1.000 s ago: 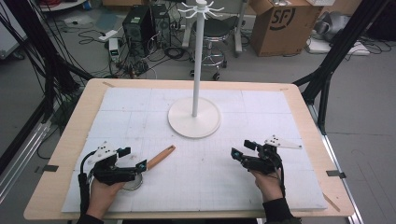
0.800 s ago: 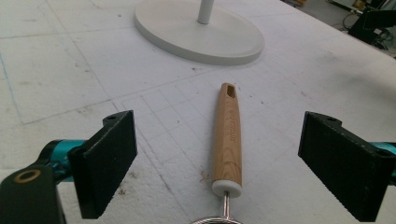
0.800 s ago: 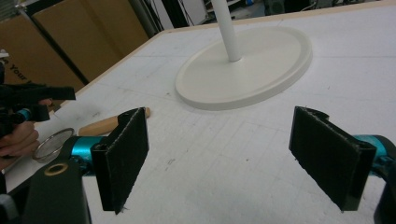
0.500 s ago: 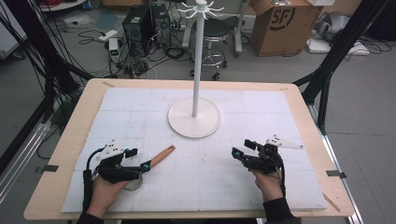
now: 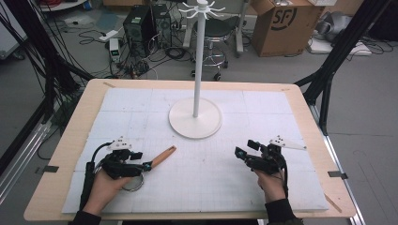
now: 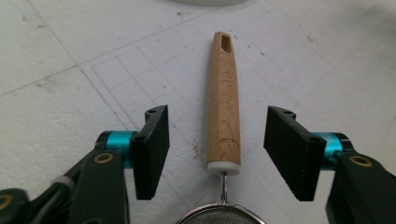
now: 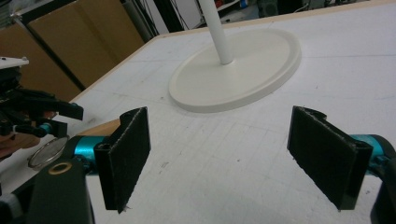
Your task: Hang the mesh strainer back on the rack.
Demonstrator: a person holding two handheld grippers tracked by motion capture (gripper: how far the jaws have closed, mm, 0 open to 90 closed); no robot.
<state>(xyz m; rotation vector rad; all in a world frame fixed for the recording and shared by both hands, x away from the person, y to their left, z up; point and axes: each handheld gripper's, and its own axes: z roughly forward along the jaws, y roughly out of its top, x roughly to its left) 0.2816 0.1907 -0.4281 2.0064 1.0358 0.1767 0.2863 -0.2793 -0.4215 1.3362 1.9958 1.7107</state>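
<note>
From above we see the left tool (image 5: 149, 165) at the strainer's wooden handle (image 5: 163, 156) on the bench (image 5: 84, 117), near the white stand (image 5: 195, 117); the right tool (image 5: 238, 152) hovers well apart. Along the left tool, its jaws have just been closing, the handle (image 6: 223, 105) between them, untouched. Along the right tool (image 7: 219, 154), jaws stand wide, empty.

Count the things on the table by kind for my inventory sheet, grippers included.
Strainer: 1
Stand: 1
Mat: 1
Grippers: 2, left gripper and right gripper
Total: 5
</note>
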